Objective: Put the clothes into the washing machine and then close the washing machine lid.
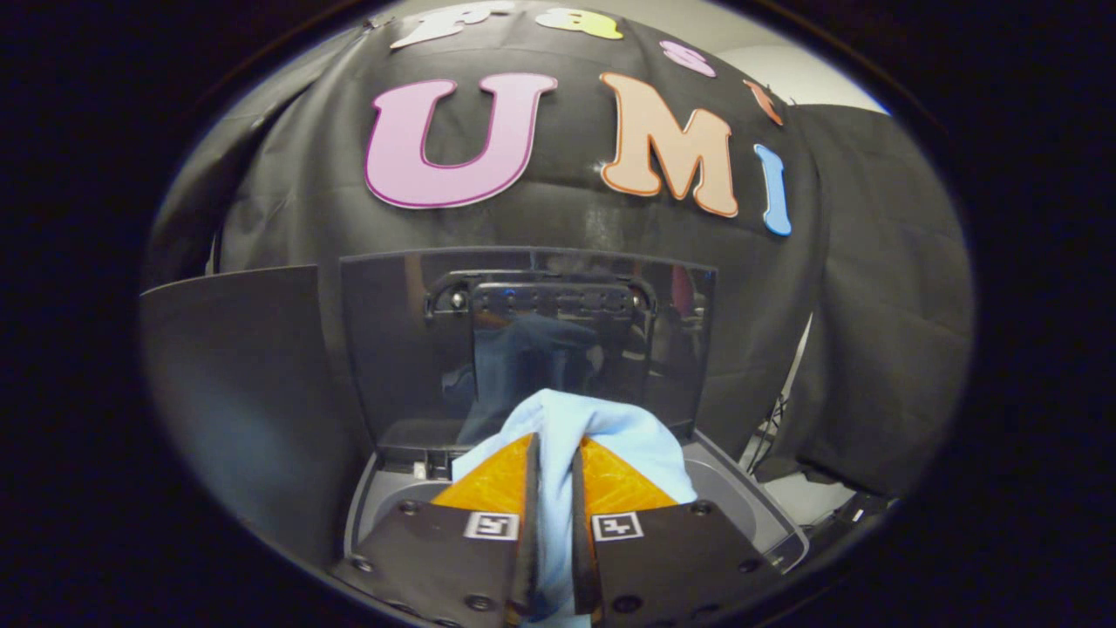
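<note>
A light blue cloth is bunched between my two fingers, and my gripper is shut on it. The cloth bulges above and ahead of the fingertips and hangs down between them. Below and ahead lies the top-loading washing machine, its grey rim showing on both sides of the fingers. Its dark glossy lid stands raised upright just beyond the cloth and mirrors the blue fabric. The drum opening is hidden behind my fingers and the cloth.
A dark flat panel stands to the left of the machine. Black booth cloth hangs behind and to the right. Cables and a pale floor strip show past the machine's right side.
</note>
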`<action>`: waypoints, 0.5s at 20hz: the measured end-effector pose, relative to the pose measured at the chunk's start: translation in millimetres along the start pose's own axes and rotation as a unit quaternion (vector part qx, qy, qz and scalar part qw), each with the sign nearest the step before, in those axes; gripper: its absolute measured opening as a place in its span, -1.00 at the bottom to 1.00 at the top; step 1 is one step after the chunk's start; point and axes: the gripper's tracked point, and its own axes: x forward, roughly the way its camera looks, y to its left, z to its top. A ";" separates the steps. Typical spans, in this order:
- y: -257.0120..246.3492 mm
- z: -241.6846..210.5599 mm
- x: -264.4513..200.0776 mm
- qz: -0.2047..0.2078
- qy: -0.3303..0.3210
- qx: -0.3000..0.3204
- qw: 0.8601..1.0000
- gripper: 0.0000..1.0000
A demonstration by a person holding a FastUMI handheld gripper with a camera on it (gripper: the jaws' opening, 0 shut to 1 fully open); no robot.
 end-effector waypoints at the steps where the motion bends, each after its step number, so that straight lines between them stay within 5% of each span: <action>1: 2.1 1.0 1.7 0.007 0.000 0.001 1.000 -0.30; 8: 22.0 17.8 -3.2 0.040 -0.020 -0.008 0.999 1.00; 10: 23.3 21.2 -5.7 0.036 -0.021 -0.007 0.999 1.00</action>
